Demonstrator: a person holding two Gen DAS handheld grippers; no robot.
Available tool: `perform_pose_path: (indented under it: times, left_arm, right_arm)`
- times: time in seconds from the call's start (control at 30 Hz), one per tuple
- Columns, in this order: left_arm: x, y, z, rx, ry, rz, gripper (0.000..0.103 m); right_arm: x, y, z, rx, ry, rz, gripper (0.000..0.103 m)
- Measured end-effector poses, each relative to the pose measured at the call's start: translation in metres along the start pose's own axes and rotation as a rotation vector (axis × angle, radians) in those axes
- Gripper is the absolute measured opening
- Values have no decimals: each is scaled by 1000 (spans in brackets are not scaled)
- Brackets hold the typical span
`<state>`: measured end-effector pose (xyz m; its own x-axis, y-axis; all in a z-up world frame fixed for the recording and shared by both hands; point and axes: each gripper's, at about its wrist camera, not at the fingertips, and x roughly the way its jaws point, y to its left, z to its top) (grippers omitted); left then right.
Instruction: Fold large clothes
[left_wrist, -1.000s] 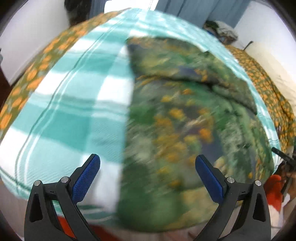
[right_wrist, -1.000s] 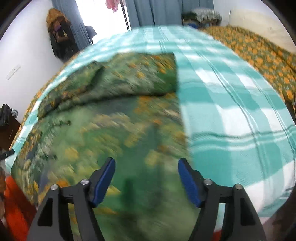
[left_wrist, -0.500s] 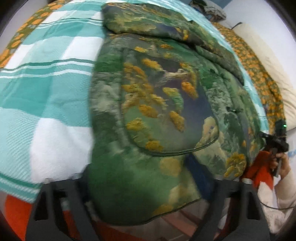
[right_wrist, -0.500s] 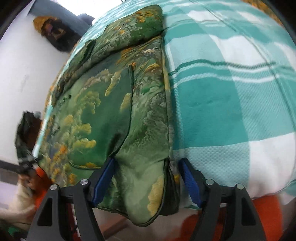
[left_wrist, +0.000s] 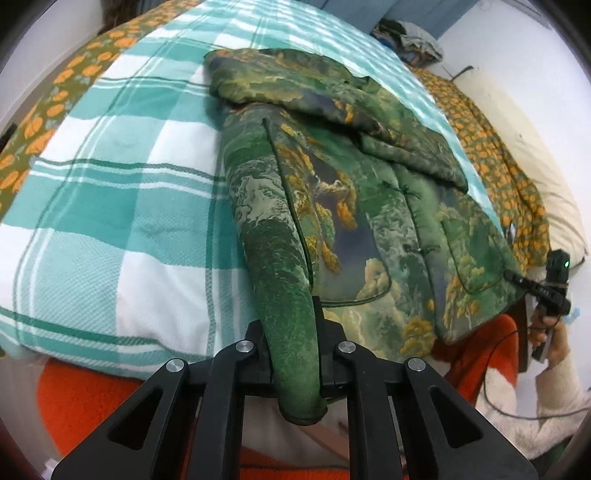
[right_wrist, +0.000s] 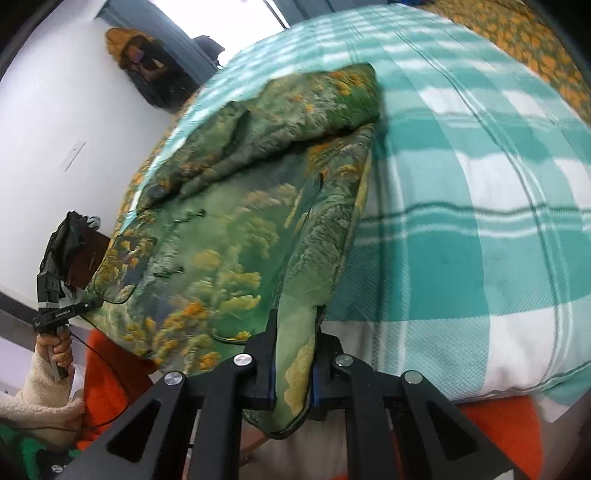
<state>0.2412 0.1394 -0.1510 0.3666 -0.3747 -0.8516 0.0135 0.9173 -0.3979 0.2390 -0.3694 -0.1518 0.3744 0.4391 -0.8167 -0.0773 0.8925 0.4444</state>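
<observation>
One bed (left_wrist: 110, 229) fills both views, covered by one teal-and-white checked blanket (right_wrist: 480, 258). Beneath the blanket, along both far edges of the bed, runs one olive sheet with orange flowers (left_wrist: 48, 110). One cream pillow (left_wrist: 546, 199) lies against the white wall at the right of the left wrist view.

On the blanket lies one large green jacket (left_wrist: 369, 206), printed with yellow and orange trees. Its upper part is folded over itself into a thick band across the far end, and its hem hangs just over the near edge of the bed. Two dark knot buttons show down its front in the left wrist view.

One orange cloth (left_wrist: 85, 402) shows below the bed edge in the left wrist view.

There are two grippers. The left gripper (left_wrist: 295, 354) has its fingers clamped on the jacket's near left hem corner, the cloth bunched between them. The right gripper (right_wrist: 291, 362) has its fingers clamped on the near right hem corner in the same way. Each gripper also appears small at the edge of the other's view, held by a hand (right_wrist: 55, 350) in a cream fleece sleeve (right_wrist: 40, 398).
</observation>
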Motion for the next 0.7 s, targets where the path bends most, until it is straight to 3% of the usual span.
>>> perform_pose_path:
  times: [0.27, 0.47, 0.57, 0.7]
  left_arm:
    - [-33, 2, -34, 13, 53, 8, 10]
    - [-104, -7, -68, 76, 77, -27, 10]
    - [-130, -3, -53, 42, 13, -45, 10]
    - [-131, 10, 28, 16, -154, -76, 10]
  right_arm:
    - [-20, 14, -14, 0, 44, 29, 13]
    - [-63, 24, -47, 68, 112, 184, 12]
    - [-87, 25, -37, 131, 68, 300, 12]
    - [-88, 13, 31, 144, -64, 347, 12]
